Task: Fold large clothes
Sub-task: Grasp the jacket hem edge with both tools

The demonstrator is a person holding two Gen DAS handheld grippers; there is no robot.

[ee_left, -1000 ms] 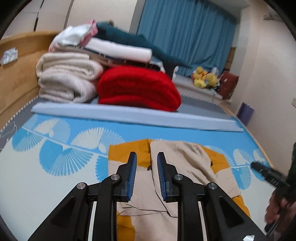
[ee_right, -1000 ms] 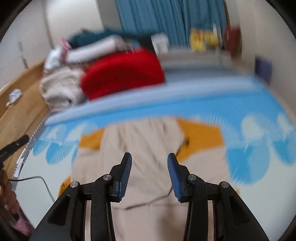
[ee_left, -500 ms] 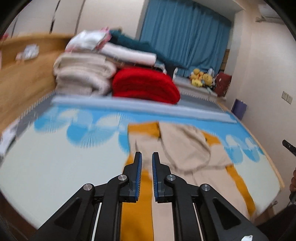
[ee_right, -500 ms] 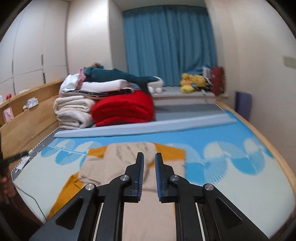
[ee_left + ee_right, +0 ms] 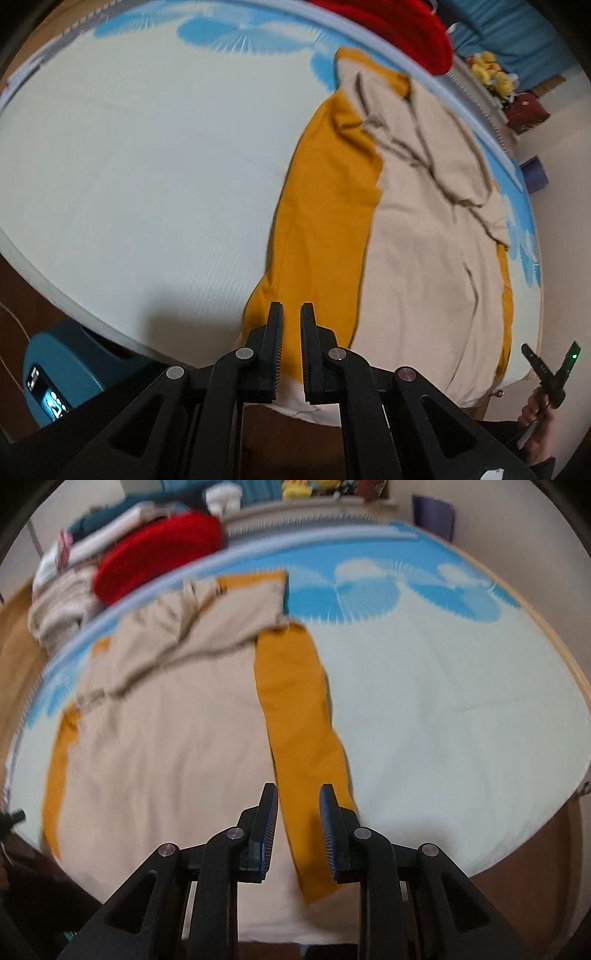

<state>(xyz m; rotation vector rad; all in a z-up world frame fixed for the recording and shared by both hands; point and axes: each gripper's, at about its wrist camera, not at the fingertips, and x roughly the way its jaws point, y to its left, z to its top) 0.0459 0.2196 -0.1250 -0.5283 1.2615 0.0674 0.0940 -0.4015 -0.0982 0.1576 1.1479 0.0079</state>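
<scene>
A large beige garment with mustard-yellow side panels (image 5: 413,236) lies spread lengthwise on the bed, its top part folded over near the far end. It also shows in the right wrist view (image 5: 166,720). My left gripper (image 5: 291,314) hovers over the left yellow panel (image 5: 325,206) near the garment's near edge, jaws a narrow gap apart and empty. My right gripper (image 5: 298,794) hovers over the right yellow panel (image 5: 295,709) near the near edge, jaws open and empty.
The bed (image 5: 461,701) has a pale sheet with blue fan prints at the far end. A red blanket (image 5: 159,554) and stacked folded bedding (image 5: 62,602) sit at the head. A teal device (image 5: 62,373) stands on the floor, left.
Both grippers have dropped and tilted down toward the garment's near edge. The right jaws have opened wider; the left jaws stay nearly closed.
</scene>
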